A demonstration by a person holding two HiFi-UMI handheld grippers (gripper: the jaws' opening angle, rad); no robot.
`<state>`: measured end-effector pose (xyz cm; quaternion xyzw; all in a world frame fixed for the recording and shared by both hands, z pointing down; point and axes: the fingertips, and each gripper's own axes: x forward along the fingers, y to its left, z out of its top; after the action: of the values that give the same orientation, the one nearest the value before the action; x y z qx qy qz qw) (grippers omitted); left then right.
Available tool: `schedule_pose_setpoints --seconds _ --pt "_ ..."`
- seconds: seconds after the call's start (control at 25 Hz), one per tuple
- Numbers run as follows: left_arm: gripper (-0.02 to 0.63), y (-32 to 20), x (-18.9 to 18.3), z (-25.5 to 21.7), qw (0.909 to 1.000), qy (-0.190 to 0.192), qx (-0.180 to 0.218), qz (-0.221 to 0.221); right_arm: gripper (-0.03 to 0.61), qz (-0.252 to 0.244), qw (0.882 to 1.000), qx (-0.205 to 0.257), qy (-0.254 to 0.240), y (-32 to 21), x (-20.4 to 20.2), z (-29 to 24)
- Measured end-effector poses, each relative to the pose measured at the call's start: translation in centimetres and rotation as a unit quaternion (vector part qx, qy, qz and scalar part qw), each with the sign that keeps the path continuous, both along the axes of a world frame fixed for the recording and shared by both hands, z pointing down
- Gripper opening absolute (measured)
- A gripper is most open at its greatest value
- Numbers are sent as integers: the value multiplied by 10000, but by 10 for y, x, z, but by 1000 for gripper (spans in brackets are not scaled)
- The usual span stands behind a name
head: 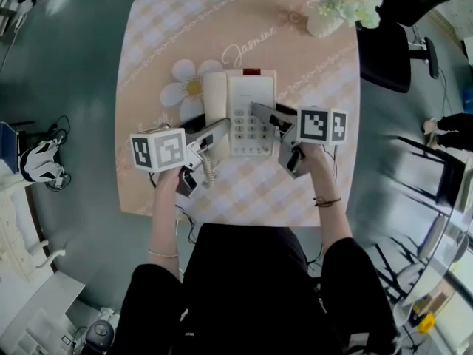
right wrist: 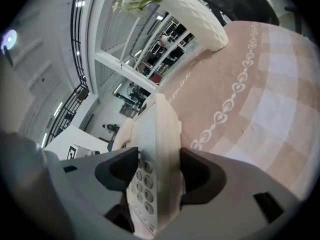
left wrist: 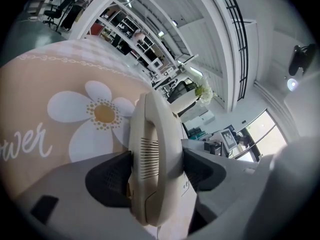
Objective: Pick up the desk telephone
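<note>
My left fingers (left wrist: 107, 179) gape astride the handset (left wrist: 150, 154), right fingers (right wrist: 200, 176) astride the phone's (right wrist: 155, 154) right edge, neither squeezing. Likely light, stiff, slick plastic; I'd clamp both sides.

Tablecloth (head: 310, 72): white cursive "Jasmine", just above the desk telephone (head: 251, 113). More cursive at the cloth's left edge, partly behind my left cube (head: 157, 150), not legible. In my left gripper view the cloth reads "ower", with the start cut off by the frame edge. Keypad (right wrist: 142, 181) between my right jaws: keys carry digits, too blurred to read. Left cube and right cube (head: 322, 126): black-and-white square code markers, no letters.
</note>
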<state>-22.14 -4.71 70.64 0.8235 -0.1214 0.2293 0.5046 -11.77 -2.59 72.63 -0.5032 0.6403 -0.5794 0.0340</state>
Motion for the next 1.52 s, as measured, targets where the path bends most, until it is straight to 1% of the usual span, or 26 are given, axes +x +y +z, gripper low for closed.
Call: schedule_pose_setpoints --seconds 0.36,0.52,0.68,0.96,1.2,1.52 --pt "308 0 -2 2 9997 -221 91 -111 245 117 9999 63 32 1 2 -2" --pt "308 1 0 -1 9995 -274 132 -77 245 171 9998 82 45 2 2 -2" --pt "307 2 -4 2 9990 -420 146 -73 244 119 9999 112 51 2 1 -4" --pt "307 5 -3 -8 9989 -395 224 -126 244 89 9998 173 31 5 -2 -11" --pt "306 13 -8 -25 9980 -410 438 -190 242 140 9994 310 -69 14 -4 -28" --pt "305 27 -11 -60 9963 -303 748 -307 242 56 9982 592 5 26 -7 -62"
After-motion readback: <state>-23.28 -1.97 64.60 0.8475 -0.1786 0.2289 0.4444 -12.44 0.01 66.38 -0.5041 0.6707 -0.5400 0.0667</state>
